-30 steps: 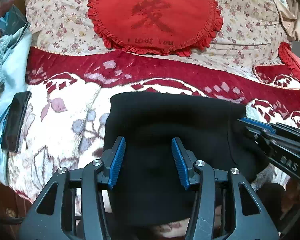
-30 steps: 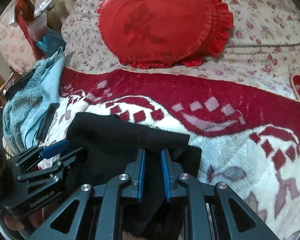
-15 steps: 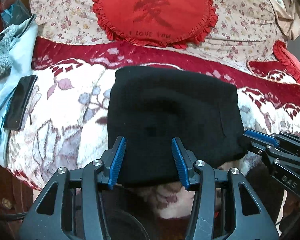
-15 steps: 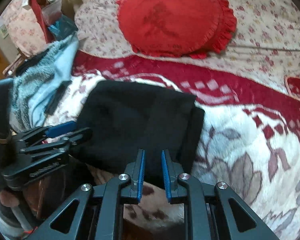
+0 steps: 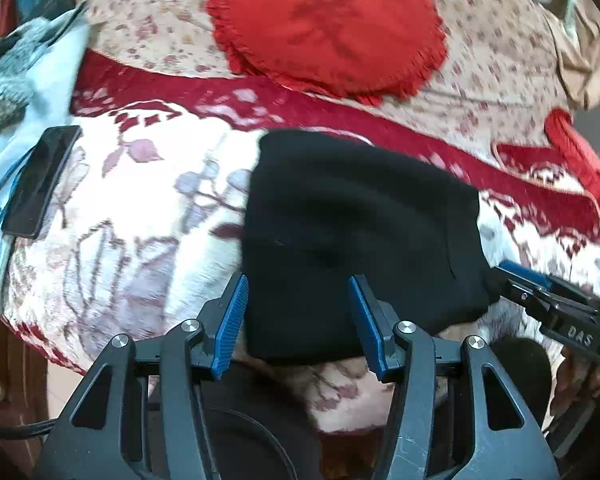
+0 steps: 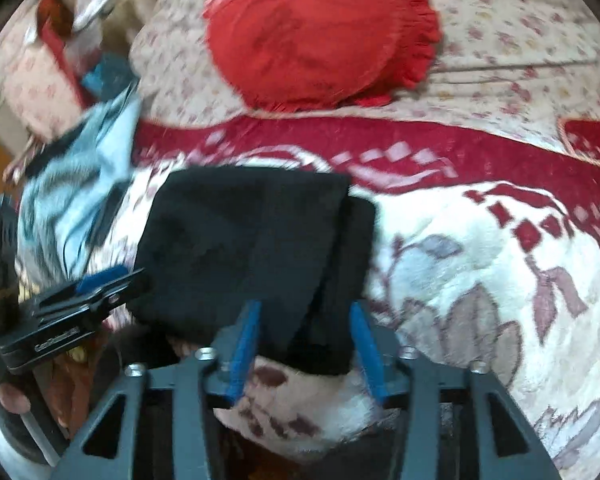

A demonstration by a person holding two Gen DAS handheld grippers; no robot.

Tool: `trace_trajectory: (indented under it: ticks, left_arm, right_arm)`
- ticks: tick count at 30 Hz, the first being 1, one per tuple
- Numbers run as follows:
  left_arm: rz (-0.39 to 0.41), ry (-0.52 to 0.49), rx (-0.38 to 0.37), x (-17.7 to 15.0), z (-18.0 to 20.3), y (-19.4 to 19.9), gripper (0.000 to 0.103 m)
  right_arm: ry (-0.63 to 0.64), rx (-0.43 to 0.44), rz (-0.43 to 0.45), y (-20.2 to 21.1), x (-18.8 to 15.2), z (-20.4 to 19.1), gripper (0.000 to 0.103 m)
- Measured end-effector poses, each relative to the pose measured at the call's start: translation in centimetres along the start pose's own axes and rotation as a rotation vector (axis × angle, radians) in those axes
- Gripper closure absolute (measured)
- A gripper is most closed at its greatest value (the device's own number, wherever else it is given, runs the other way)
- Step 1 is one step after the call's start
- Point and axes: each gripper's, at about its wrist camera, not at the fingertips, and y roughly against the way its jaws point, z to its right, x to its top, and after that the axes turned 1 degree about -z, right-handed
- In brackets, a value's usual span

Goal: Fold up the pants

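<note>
The right gripper (image 6: 306, 336) has just sprung its jaws wide, letting go; the left gripper (image 5: 298, 320) stays wide open, empty. The black pants (image 5: 360, 240) lie folded on the floral blanket (image 5: 140, 208), apparently finished.

Bare blanket (image 5: 140, 216) left of the folded black pants (image 5: 360, 240): open lane up to the dark phone (image 5: 40, 184) at the light blue cloth (image 5: 4, 120). Right of the pants, blanket (image 6: 480, 280) is open too. Far side blocked by the red heart pillow (image 5: 328, 24). Left gripper (image 5: 298, 322) and right gripper (image 6: 306, 344), both spread, sit at the near edge, close together.
</note>
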Motion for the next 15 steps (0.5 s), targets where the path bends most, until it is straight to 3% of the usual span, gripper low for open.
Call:
trace_trajectory:
  ticks: [4,8,15]
  left_arm:
    - [0.005,0.058,-0.024,1.0,-1.8,-0.2,0.051]
    - [-0.01,0.103,-0.058,1.7,-2.9,-1.3,0.044]
    - [-0.038,0.09,-0.098,2.1,-2.5,-3.2,0.044]
  right_arm:
    - [-0.053,0.01,-0.022,-1.0,0.9,1.6,0.055]
    - [-0.127,0.088,-0.042,-2.3,1.8,2.6,0.053]
    - [-0.16,0.128,-0.065,-4.2,2.4,2.9,0.045]
